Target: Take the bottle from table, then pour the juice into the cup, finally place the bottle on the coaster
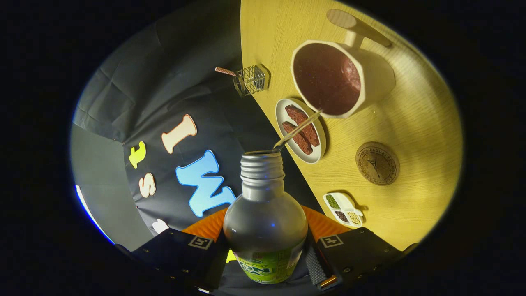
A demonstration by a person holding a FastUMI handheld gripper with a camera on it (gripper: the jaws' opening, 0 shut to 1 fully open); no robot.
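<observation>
My gripper (266, 248) is shut on the body of a clear bottle (265, 222) with a green label, one finger on each side. The bottle is tilted hard, so the wooden table looks turned on its side. Its threaded neck has no cap, and a thin stream of liquid (298, 129) runs from the mouth into the white cup (341, 78) beyond. The cup holds dark reddish liquid and has a handle on its far side. A round cork coaster (377, 163) lies on the table beside the cup, bare.
A white oval plate (279, 113) with brown pieces sits between the bottle mouth and the cup. A small divided white dish (344, 209) of seeds lies near my right finger. A wire rack (250, 80) stands at the table edge. A wooden scoop (353, 24) lies past the cup.
</observation>
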